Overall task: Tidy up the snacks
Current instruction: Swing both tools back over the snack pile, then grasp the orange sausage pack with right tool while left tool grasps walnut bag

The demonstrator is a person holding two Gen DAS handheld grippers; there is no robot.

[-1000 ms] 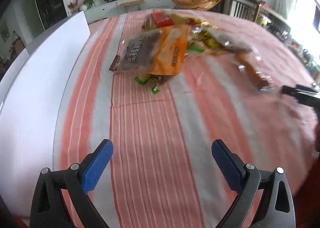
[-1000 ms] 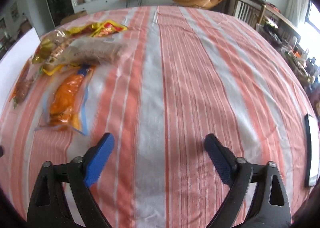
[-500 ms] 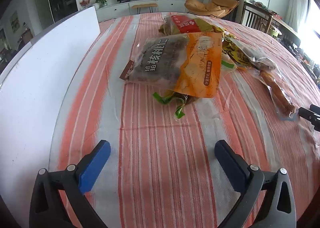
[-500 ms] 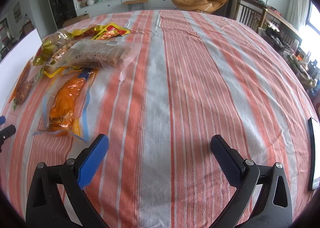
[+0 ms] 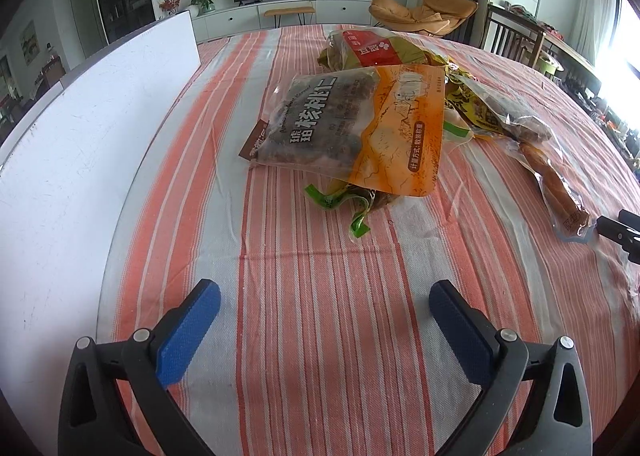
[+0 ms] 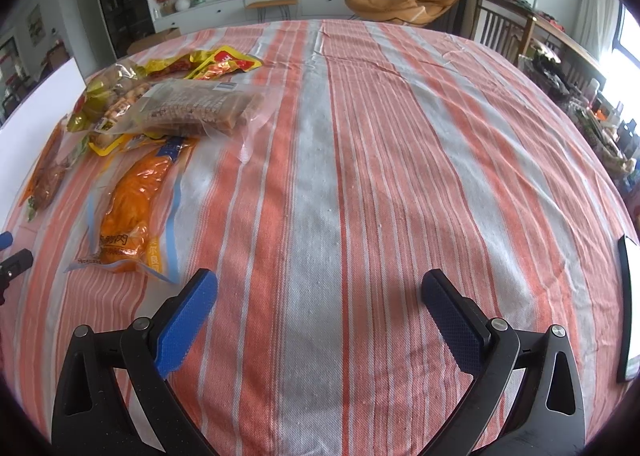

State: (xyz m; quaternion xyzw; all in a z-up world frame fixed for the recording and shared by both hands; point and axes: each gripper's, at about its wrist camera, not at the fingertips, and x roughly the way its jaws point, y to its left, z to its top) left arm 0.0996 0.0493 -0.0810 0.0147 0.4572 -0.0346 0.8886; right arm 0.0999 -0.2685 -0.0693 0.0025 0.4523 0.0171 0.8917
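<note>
A: How are the jaws of the left gripper [image 5: 324, 320] seen?

B: They are spread wide, having just been opening, and nothing is held between them. Only the striped cloth [image 5: 320, 296] of the bench is seen below.

A: And the right gripper [image 6: 320, 308]?

B: Its jaws are also spread wide after opening, and they are empty too.

A: Where are the snacks found?

B: A loose pile is seen ahead of the left gripper. A walnut bag [image 5: 348, 128] is laid on top, with a red and green packet [image 5: 372, 48] behind it. An orange meat packet [image 6: 132, 200] is placed near the right gripper, on its left side, and a clear biscuit packet [image 6: 200, 108] is lying beyond it.

A: What is seen at the left edge?

B: A white board [image 5: 80, 136] is standing beside the bench.
</note>
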